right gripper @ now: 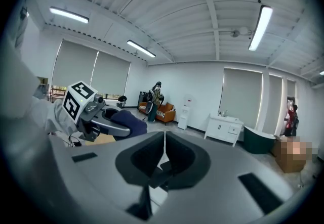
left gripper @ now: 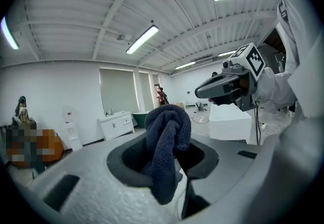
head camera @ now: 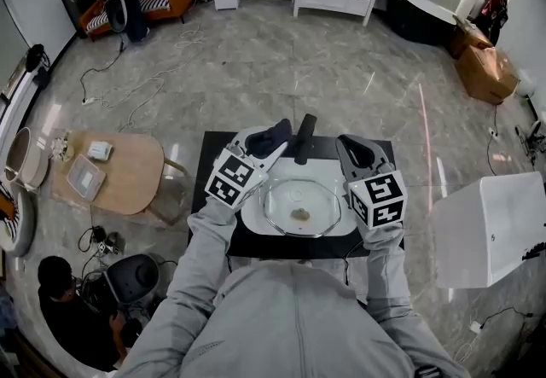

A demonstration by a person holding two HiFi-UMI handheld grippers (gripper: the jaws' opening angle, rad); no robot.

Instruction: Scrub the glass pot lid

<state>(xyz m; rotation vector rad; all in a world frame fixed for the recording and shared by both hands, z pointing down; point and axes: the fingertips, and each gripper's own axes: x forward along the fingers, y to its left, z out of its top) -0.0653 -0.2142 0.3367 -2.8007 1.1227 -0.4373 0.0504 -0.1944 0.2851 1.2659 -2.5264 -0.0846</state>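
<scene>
The glass pot lid [head camera: 300,207] lies flat in a white tray [head camera: 254,218] on the black table [head camera: 213,165], with a brownish smear [head camera: 300,214] near its middle. My left gripper [head camera: 275,137] is raised over the tray's far left corner, shut on a dark blue cloth [head camera: 263,143]. In the left gripper view the cloth [left gripper: 167,139] bunches up between the closed jaws of the left gripper [left gripper: 171,134]. My right gripper [head camera: 345,148] hovers over the tray's far right corner. Its jaws meet with nothing between them in the right gripper [right gripper: 164,148] view. Both grippers point level, away from the lid.
A dark elongated object [head camera: 304,137] rests at the tray's far edge between the grippers. A wooden side table [head camera: 119,171] stands to the left and a white box [head camera: 490,227] to the right. A person [head camera: 60,287] sits on the floor at the lower left.
</scene>
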